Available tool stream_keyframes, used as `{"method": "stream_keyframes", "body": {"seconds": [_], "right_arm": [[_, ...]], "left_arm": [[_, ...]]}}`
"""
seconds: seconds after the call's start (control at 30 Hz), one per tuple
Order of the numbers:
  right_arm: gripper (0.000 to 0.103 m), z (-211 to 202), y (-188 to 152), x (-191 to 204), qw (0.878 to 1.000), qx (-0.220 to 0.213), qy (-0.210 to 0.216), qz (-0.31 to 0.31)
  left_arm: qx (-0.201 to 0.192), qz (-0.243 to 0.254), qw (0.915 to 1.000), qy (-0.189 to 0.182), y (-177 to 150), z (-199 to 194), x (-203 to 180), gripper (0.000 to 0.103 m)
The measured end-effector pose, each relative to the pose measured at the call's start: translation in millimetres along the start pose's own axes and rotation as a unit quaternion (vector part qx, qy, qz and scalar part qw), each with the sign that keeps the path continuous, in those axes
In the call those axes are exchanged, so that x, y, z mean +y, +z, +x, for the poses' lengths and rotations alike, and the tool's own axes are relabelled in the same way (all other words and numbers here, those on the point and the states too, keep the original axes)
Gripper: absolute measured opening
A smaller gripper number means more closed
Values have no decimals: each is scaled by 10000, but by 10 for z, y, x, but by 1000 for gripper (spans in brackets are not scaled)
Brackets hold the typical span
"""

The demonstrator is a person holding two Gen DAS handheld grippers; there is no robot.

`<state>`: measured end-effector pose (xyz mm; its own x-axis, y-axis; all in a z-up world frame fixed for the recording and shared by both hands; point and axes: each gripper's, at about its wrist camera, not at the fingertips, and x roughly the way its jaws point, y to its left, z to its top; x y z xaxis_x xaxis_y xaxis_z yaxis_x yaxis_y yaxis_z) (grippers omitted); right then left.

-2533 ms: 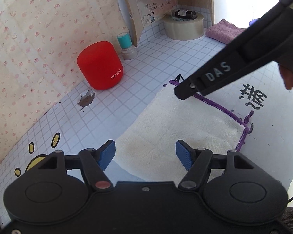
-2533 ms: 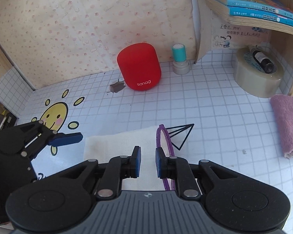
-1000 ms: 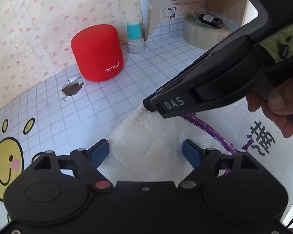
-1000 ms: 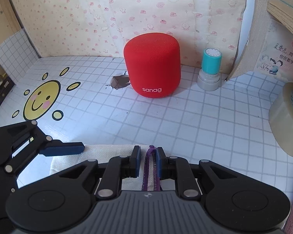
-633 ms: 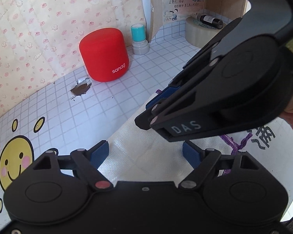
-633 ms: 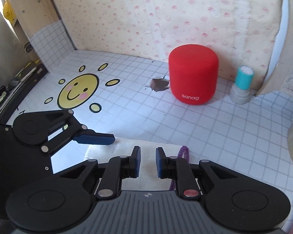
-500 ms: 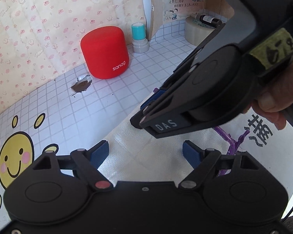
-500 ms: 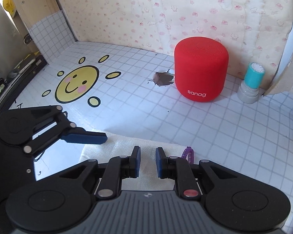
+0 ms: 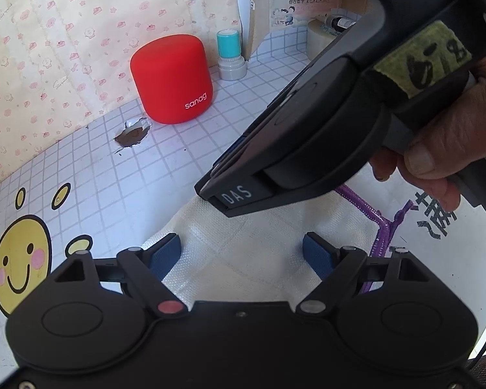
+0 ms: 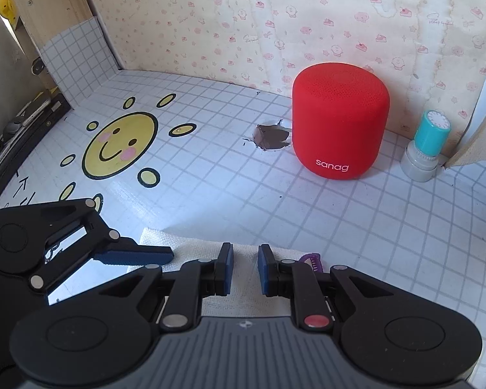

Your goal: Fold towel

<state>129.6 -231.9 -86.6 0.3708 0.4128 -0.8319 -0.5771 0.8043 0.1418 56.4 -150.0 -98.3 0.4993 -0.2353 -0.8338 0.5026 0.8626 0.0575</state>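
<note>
The white towel (image 9: 259, 243) lies flat on the checked surface (image 10: 372, 227) right under both tools. The left hand-held gripper (image 9: 241, 254) hangs over it with jaws spread wide, nothing between them. The right hand-held gripper (image 10: 244, 267) points down at the towel's far edge, jaws narrow with a small gap; whether cloth is pinched there I cannot tell. The purple hem (image 9: 384, 227) runs just right of both. One towel, two grippers. Beyond lies bare checked surface, then one red speaker (image 10: 340, 120) and one teal stamp (image 10: 426, 147) against the papered wall, one sun sticker (image 10: 120, 144) to the left.
</note>
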Motion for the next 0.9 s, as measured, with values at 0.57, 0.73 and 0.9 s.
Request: {"method": "stream_keyframes", "body": {"seconds": [0.57, 0.73, 0.9], "right_arm": [[15, -532, -476, -31, 9995, 253, 4, -188], [15, -568, -633, 14, 9987, 377, 8, -332], [16, -517, -684, -1, 9985, 355, 42, -410]], "left_arm": [[-30, 89, 9999, 61, -149, -344, -84, 84], [-15, 156, 9999, 10, -201, -407, -215, 84], [233, 266, 9993, -123, -300, -269, -354, 84]]}}
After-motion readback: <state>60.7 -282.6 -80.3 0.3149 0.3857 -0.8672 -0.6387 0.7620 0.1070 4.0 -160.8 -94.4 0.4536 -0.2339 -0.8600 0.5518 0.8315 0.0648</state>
